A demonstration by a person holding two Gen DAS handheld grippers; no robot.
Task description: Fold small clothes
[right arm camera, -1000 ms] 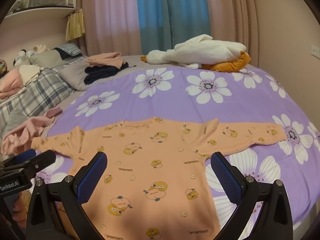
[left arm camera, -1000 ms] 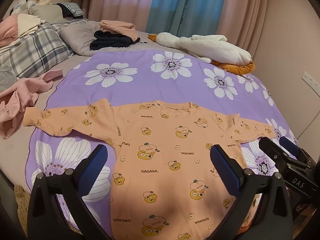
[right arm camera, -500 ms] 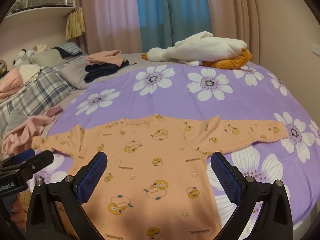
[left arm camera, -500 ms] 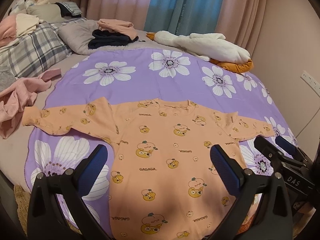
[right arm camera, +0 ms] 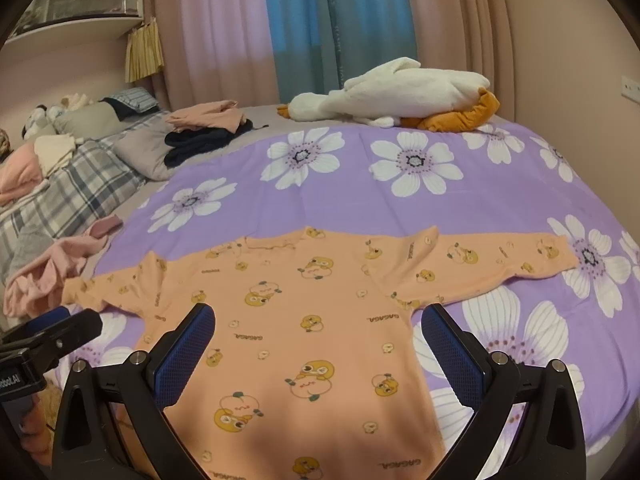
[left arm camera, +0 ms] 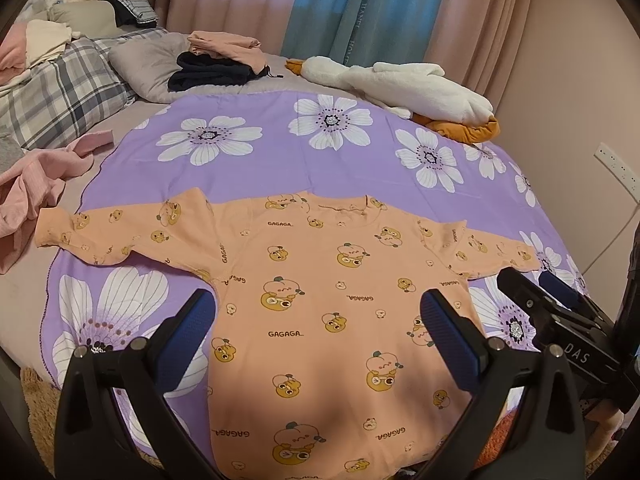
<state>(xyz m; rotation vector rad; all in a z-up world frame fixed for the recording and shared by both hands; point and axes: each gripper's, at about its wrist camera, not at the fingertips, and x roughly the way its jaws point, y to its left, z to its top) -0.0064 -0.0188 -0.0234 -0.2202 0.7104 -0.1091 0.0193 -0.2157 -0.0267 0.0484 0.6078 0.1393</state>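
Bedroom setting with a bed covered by a purple sheet [left arm camera: 352, 168] printed with large white flowers. Nearest the cameras, the left gripper [left arm camera: 318, 322] and the right gripper [right arm camera: 318, 334] each hover over the lower part of the garment with blue-padded jaws spread wide apart and nothing between them; the right gripper also shows at the right edge of the left wrist view, and the left gripper at the left edge of the right wrist view. Beneath them, an orange long-sleeved top [left arm camera: 320, 280] patterned with cartoon figures and "GAGAGA" lettering lies flat and unfolded on the sheet, hem toward the cameras, neckline away, both sleeves stretched out sideways. Beside the tip of the left sleeve, a crumpled pink garment [left arm camera: 32, 192] rests at the sheet's edge. Farther back on the left lie a plaid quilt [left arm camera: 60, 92] and a grey pillow [left arm camera: 148, 68] carrying a stack of folded clothes [left arm camera: 220, 60], dark below and pink above. At the far side, a white plush goose [right arm camera: 400, 96] lies before pink and blue curtains [right arm camera: 320, 20].
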